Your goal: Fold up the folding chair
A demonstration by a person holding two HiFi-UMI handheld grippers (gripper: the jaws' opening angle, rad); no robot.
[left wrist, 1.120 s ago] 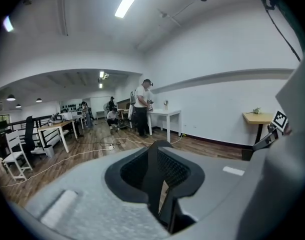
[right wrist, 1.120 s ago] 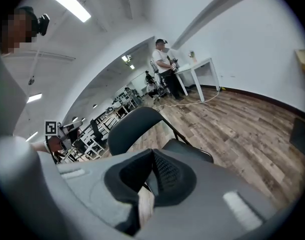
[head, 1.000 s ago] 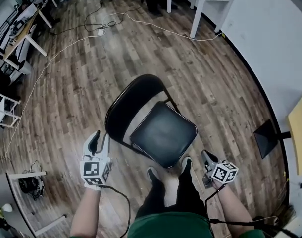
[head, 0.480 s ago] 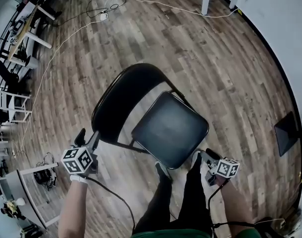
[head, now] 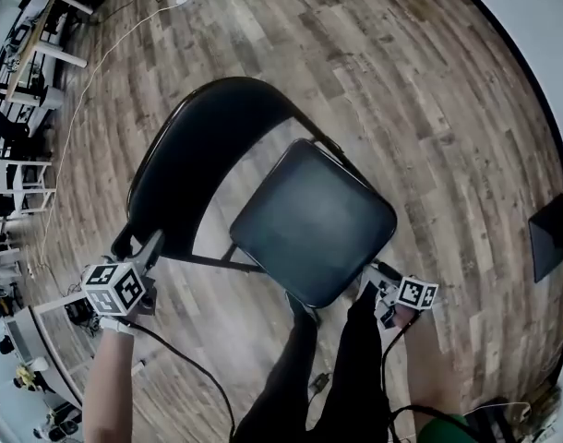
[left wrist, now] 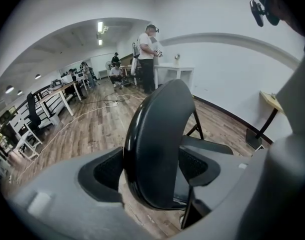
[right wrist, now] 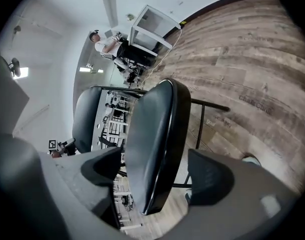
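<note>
The black folding chair stands unfolded on the wood floor, with its backrest (head: 208, 155) up left and its seat (head: 314, 220) in the middle. My left gripper (head: 138, 247) is at the backrest's lower left edge. In the left gripper view the backrest (left wrist: 157, 134) stands edge-on between that gripper's (left wrist: 152, 169) opening jaws, which do not clamp it. My right gripper (head: 374, 280) is at the seat's near right corner. In the right gripper view the seat edge (right wrist: 152, 139) lies between that gripper's (right wrist: 157, 176) opening jaws, with a gap on the right.
The person's legs (head: 355, 358) stand right in front of the seat. A white cable (head: 78, 109) runs across the floor at left, near white desks (head: 41, 44). A black stand base (head: 554, 238) sits by the right wall. People (left wrist: 147, 59) stand far off by a white table (left wrist: 170, 74).
Both grippers have come down to the chair, the left onto the backrest's edge, the right onto the seat's corner. Both pairs of jaws have opened. The chair fills more of the head view.
</note>
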